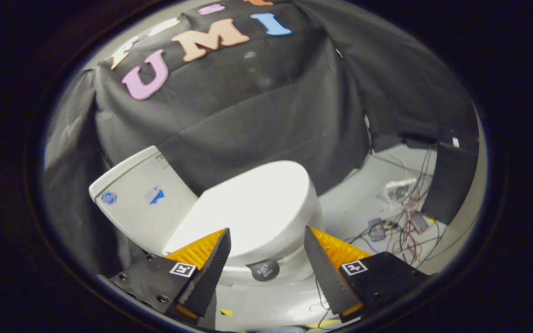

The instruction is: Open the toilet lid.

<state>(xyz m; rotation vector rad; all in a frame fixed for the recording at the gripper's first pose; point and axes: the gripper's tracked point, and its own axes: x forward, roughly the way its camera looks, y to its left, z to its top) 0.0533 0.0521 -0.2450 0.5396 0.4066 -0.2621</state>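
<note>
Hovering wide-spread tongs (266, 233) above the closed toilet lid (252, 208), tank (137, 199) beyond.

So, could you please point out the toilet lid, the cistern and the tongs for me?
White closed toilet lid (257, 208): gripper view, middle of its top surface.
White ceramic cistern (141, 203): gripper view, its front face.
Tongs (266, 238): gripper view, open, midway between the fingertips, over the lid's front edge.
</note>
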